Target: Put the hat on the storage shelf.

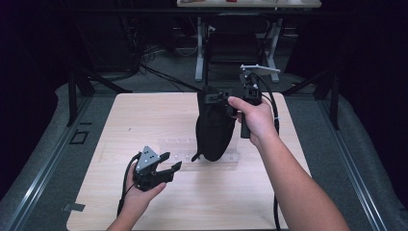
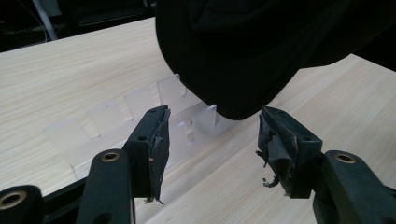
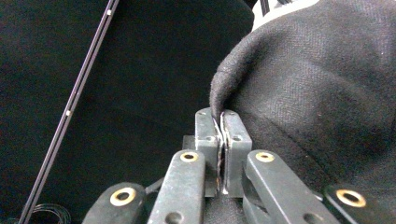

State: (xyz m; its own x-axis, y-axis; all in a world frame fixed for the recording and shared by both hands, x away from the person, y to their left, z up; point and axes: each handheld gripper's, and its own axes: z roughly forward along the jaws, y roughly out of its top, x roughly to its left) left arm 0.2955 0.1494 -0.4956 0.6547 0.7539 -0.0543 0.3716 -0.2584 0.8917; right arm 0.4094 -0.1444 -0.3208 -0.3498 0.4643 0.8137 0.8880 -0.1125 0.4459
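Nearest the person, the left gripper (image 1: 169, 164) hovers low over the table (image 1: 144, 207) with its jaws spread wide and nothing between them, aimed toward the hanging cloth. Just beyond it lies a clear rack (image 1: 180, 149) with upright slots, flat on the wood. Above the rack's right part hangs the black cloth (image 1: 212, 132), its lower end just over the rack or brushing it; I cannot tell which. The right gripper (image 1: 222, 97) holds it up from the top, jaws pinched tight on a fold of the edge, as the right gripper view shows (image 3: 223, 140). The cloth looks light, soft and limp: it sags into a pouch under its own weight and should give wherever it is pressed. It is likely best taken by a hem or corner, pinched firmly; the free lower end looks the natural place for the open left gripper.
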